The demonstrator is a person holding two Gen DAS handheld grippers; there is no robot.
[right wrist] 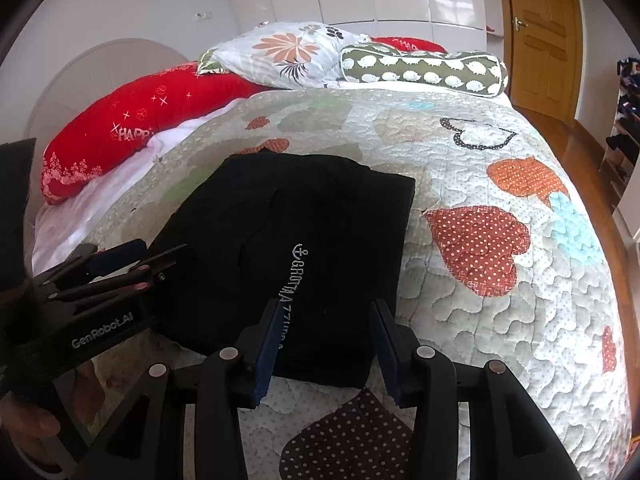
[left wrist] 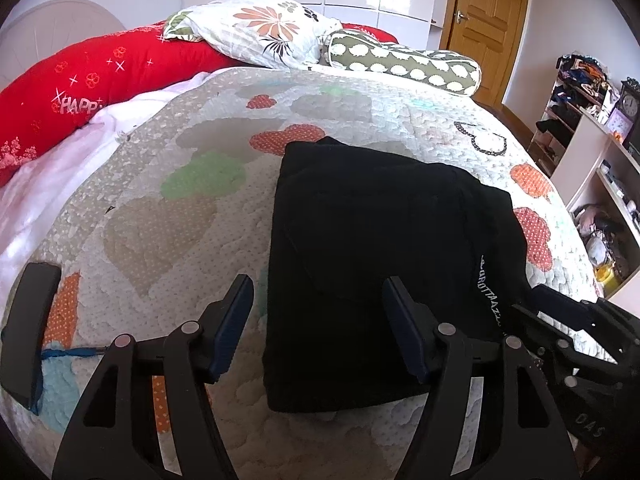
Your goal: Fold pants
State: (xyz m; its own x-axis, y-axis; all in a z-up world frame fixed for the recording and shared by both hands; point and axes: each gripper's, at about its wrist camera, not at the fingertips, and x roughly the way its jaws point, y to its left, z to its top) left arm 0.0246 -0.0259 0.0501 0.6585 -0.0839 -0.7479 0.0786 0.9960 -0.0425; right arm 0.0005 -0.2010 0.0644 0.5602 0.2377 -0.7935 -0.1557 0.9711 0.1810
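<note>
Since the black pants [left wrist: 384, 264] already lie as a compact rectangle at centre frame on the quilt [left wrist: 180, 208], I judge the folding nearly or wholly done; at most a last squaring of edges remains. White lettering runs along the fabric under an anchor mark and reads roughly "GROTTAZZ…", the end hidden. My left gripper [left wrist: 318, 328] sits at the bottom of its view, jaws spread wide and holding nothing, straddling the bundle's near left edge. My right gripper [right wrist: 326, 352] is likewise parted and empty over the near edge. On the left tool's body, at lower left of the right view, I read "GenRobot.AI". At upper left, a red pillow [right wrist: 120, 128] shows "HAPP".
</note>
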